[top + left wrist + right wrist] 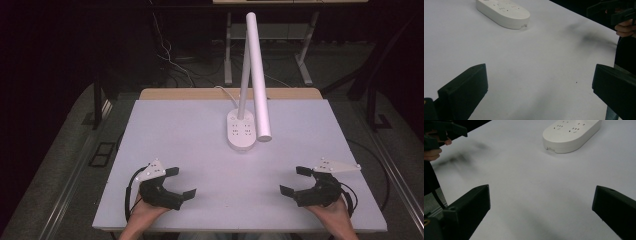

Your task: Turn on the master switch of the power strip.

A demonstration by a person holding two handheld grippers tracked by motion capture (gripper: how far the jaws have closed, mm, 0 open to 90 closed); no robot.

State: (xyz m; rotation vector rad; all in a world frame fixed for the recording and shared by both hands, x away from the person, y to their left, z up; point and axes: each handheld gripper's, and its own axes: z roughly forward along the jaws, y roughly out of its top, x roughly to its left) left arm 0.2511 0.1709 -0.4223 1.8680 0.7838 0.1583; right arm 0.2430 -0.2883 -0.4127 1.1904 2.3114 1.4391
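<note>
Down at the near edge of the pale grey rectangular tabletop [175, 130], two hands each hold a black two-jaw gripper, both pointing inward toward the middle of the table. The left gripper [184, 182] sits at the near left, with a grey three-cornered plate on top and a dark cable looping behind it; its jaws stand spread wide with only bare table between them, and the left gripper view [540, 85] shows the same (a wide stretch of grey surface lies between the two black pads). The right gripper [292, 180] mirrors it at the near right, jaws likewise spread apart and pinching nothing, as the right gripper view [541, 205] confirms.

Well apart from both, toward the far middle of the table, rests the white oval plastic lamp base [241, 131], its top marked with small groups of dark dots. It lies flat on the surface, roughly midway between the two grippers in the left-right sense. From it rises a slim white stem, and a long white cylindrical lamp head [257, 75] slants down from the far top so that its lower end hangs just right of the base. A white cord runs from the base toward the far edge.

In the left gripper view the base [502, 12] appears at the far left; in the right gripper view it [571, 133] appears at the far right.
</note>
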